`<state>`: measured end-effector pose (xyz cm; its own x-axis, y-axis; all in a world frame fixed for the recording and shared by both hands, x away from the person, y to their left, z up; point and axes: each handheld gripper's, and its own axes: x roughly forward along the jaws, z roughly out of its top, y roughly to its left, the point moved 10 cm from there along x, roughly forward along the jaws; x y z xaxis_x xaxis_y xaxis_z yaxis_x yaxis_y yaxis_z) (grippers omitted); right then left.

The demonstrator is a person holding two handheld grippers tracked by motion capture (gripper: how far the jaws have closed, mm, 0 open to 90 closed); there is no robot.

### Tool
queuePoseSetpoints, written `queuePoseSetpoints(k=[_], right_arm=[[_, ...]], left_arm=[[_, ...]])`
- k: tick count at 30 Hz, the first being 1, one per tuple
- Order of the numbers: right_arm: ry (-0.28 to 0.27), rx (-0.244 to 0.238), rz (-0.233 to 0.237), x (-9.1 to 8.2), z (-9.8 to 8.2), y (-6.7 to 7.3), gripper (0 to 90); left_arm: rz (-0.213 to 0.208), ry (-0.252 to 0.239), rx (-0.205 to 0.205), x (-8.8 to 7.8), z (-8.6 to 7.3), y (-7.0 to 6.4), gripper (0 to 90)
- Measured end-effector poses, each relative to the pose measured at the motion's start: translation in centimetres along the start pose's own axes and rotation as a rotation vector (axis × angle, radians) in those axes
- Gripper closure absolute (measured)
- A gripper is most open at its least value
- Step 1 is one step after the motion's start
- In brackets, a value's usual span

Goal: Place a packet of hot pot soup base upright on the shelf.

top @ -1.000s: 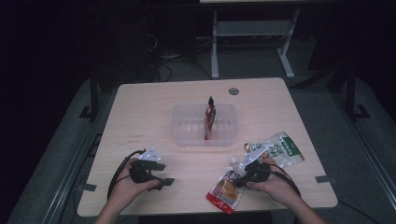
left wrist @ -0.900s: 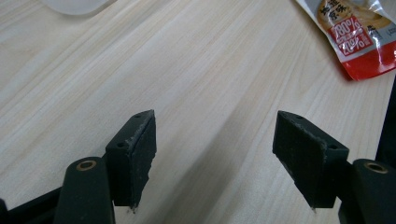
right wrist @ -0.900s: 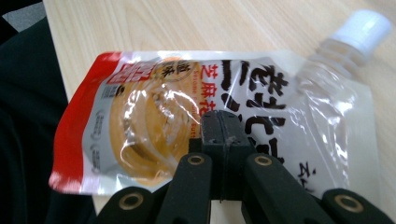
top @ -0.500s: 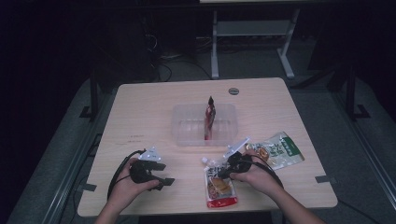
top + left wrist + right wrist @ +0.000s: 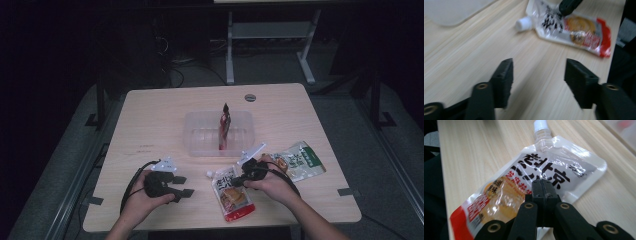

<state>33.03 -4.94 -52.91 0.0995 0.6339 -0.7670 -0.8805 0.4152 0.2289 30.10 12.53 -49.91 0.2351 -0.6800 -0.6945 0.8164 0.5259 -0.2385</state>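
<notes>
The right gripper (image 5: pixel 242 179) lies low near the tabletop's (image 5: pixel 150 120) front edge, jaws clamped on the edge of the spouted pouch (image 5: pixel 232 192), which lies flat there with its white cap (image 5: pixel 541 125) pointing away. The left gripper (image 5: pixel 181 186) rests toward the front left corner, its jaws just closing, part-open on nothing. A green packet (image 5: pixel 300 160) lies right; a clear tub (image 5: pixel 200 135) sits mid-table.

Spout pouch (image 5: pixel 232 192) lies before the tub (image 5: pixel 197 135), left of the packet (image 5: pixel 300 160).

Dim room, light wooden table (image 5: pixel 150 115), grey carpet floor (image 5: pixel 350 120), white metal frame (image 5: pixel 270 45) behind
</notes>
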Motion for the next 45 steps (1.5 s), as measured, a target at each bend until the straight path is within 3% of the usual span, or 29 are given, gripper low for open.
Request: queuePoseSetpoints(k=[3,5,7,15,22,29,38,43,45], right_arm=[[-0.003,0.011,-0.002,-0.6,-0.5,0.1,90.0],[0.003,0.012,-0.001,-1.0,-1.0,0.2,90.0],[0.006,0.019,0.002,-1.3,-1.6,0.4,90.0],[0.023,0.014,0.027,-2.4,-3.6,1.4,90.0],[0.058,-0.007,0.03,-1.7,-4.1,1.4,90.0],[0.062,-0.027,0.058,-1.1,-3.9,1.9,90.0],[0.057,-0.076,0.096,0.7,-2.2,3.5,90.0],[0.055,-0.112,0.122,2.1,-0.9,4.7,90.0],[0.052,-0.127,0.122,2.4,-0.5,5.0,90.0]], left_arm=[[-0.029,-0.006,0.03,1.0,0.9,-1.4,66.3],[-0.036,0.02,0.065,1.8,1.3,-2.0,78.1],[-0.054,0.031,0.063,2.7,1.7,-2.7,89.0],[-0.075,0.073,0.072,6.6,3.1,-4.5,90.0],[-0.034,0.115,0.083,8.9,3.2,-3.6,89.9],[0.012,0.125,0.102,9.3,3.6,-2.3,90.0],[0.05,0.12,0.069,9.1,3.9,-0.6,90.0],[0.07,0.124,0.074,8.8,4.0,0.2,90.0],[0.075,0.102,0.054,8.8,4.3,0.2,90.0]])
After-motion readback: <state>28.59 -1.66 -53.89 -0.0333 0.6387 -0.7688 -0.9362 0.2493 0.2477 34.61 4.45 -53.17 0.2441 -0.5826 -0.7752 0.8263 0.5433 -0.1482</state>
